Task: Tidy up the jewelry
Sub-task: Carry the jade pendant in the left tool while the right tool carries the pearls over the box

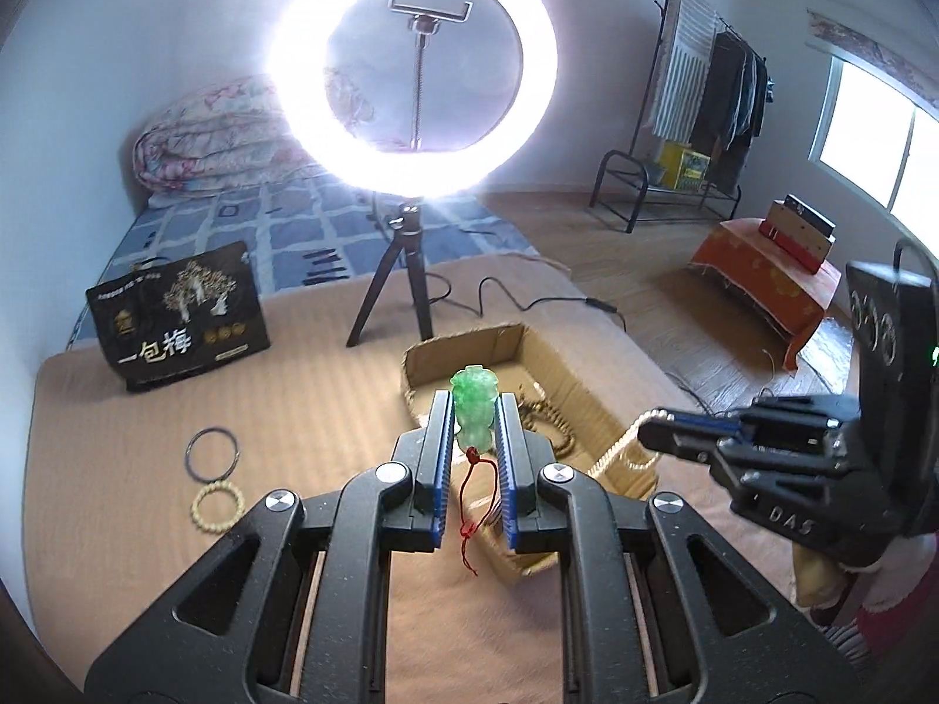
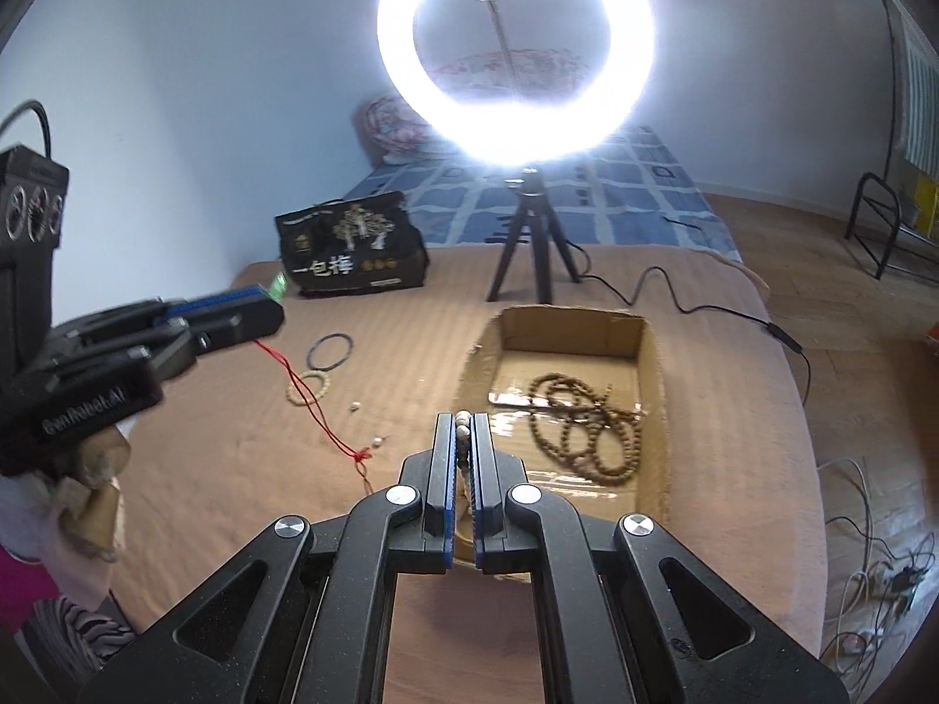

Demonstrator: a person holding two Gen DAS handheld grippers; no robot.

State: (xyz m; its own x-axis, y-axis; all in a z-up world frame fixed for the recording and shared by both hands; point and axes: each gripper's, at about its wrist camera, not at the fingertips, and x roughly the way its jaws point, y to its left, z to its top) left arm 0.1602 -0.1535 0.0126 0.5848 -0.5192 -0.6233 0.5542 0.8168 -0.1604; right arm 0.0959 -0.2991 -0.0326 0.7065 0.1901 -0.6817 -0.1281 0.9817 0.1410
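Lit ring light [image 1: 411,67] on tripod [image 1: 392,281], black gift bag [image 1: 179,317], clothes rack [image 1: 698,111], folded quilt [image 1: 205,135]

A tan ribbed cover [image 2: 246,446] spreads over the bed. On it lie an open cardboard box [image 2: 651,387] at center, a tripod [image 2: 528,252] at 12 o'clock and a black bag [image 2: 352,246] at 11. At 9 o'clock lie a black ring [image 2: 331,351], a beige bead bracelet [image 2: 310,388] and small loose beads [image 2: 375,442].

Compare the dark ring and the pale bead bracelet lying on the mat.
The dark ring is a thin, smooth, black hoop; the bead bracelet is a cream loop of small round beads. The ring looks wider across, the bracelet smaller and thicker. In the left wrist view the ring lies farther from the camera, the bracelet nearer. Both lie flat on the tan mat, close together, outside the cardboard box.
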